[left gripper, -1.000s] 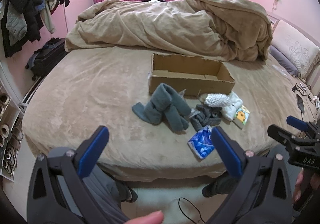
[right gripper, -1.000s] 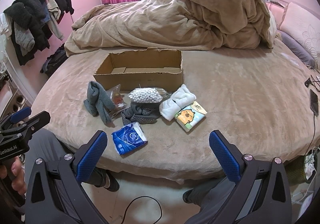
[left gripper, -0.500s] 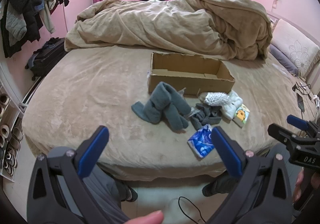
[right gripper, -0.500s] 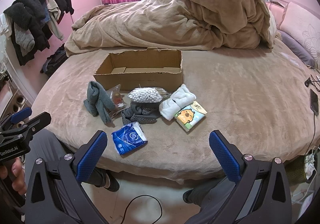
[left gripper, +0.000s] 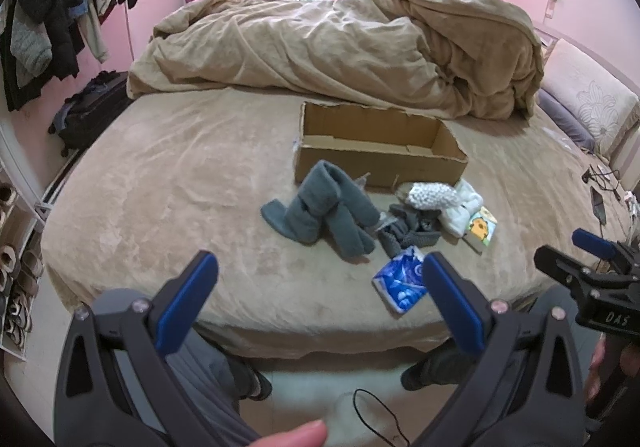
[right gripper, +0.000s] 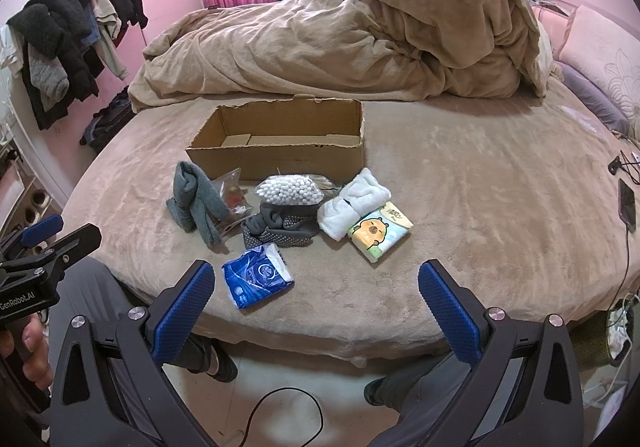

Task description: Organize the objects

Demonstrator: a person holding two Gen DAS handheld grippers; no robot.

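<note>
On the bed (right gripper: 460, 175), soft light socks (right gripper: 196, 203); pinch mid-fold. Both my grippers, left (left gripper: 316, 287) and right (right gripper: 316, 293), gape wide, empty.

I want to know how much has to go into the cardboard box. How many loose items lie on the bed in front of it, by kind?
Socks and cloth bundles: 3 (grey-blue sock, dotted grey sock, white rolled cloth)
Tissue packs: 2 (blue pack, cartoon pack)
Cotton swab bag: 1
Clear snack bag: 1
Total: 7
</note>
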